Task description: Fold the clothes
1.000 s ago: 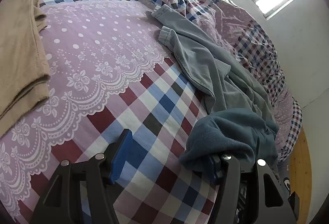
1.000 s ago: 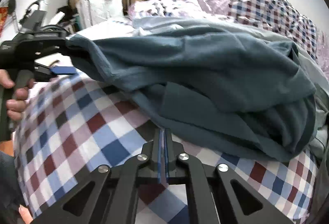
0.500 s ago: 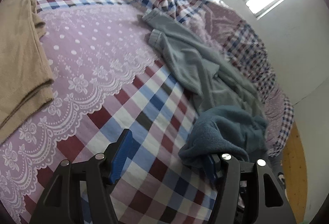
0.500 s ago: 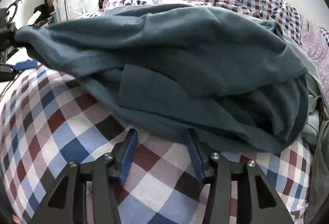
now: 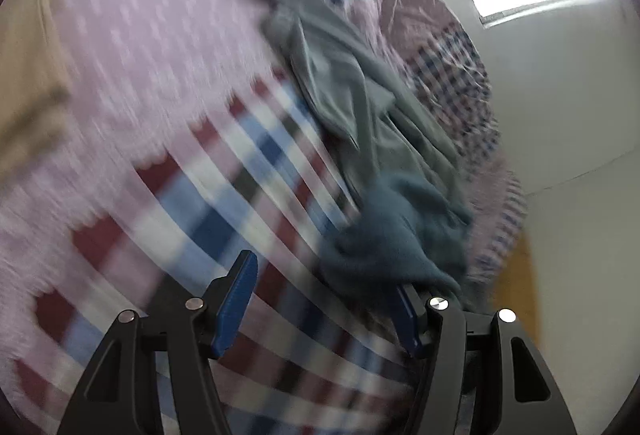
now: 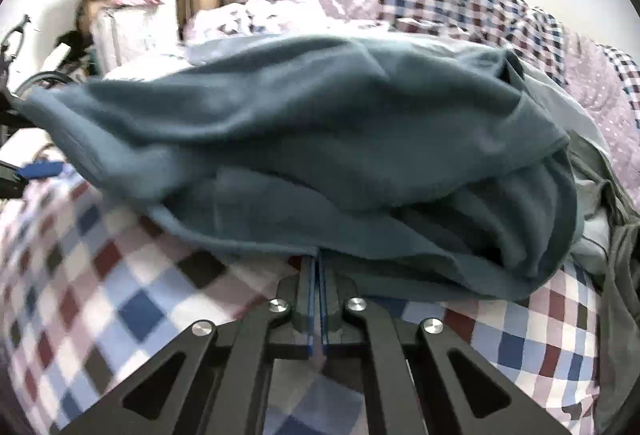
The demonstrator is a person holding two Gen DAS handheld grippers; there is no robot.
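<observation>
One teal fleece garment (image 6: 328,139) lies bunched in thick, soft folds on the checked bedspread (image 6: 132,299), beside a crumpled grey garment (image 5: 360,91). Right gripper (image 6: 318,267) has just snapped its jaws together on the fleece's near hem. Left gripper (image 5: 324,299) stands spread, the fleece draped over its right finger.

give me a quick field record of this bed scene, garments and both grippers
surface: checked bedsheet with a pink lace-print panel
main garment: teal garment, bunched in folds on the sheet
other clothes: grey garment lying crumpled beyond it; beige cloth at the far left
left gripper: jaws wide apart, teal fabric draped over one finger
right gripper: jaws have just been closing, now shut at the teal garment's near hem; whether fabric is pinched cannot be told
image quality: left wrist view blurred
</observation>
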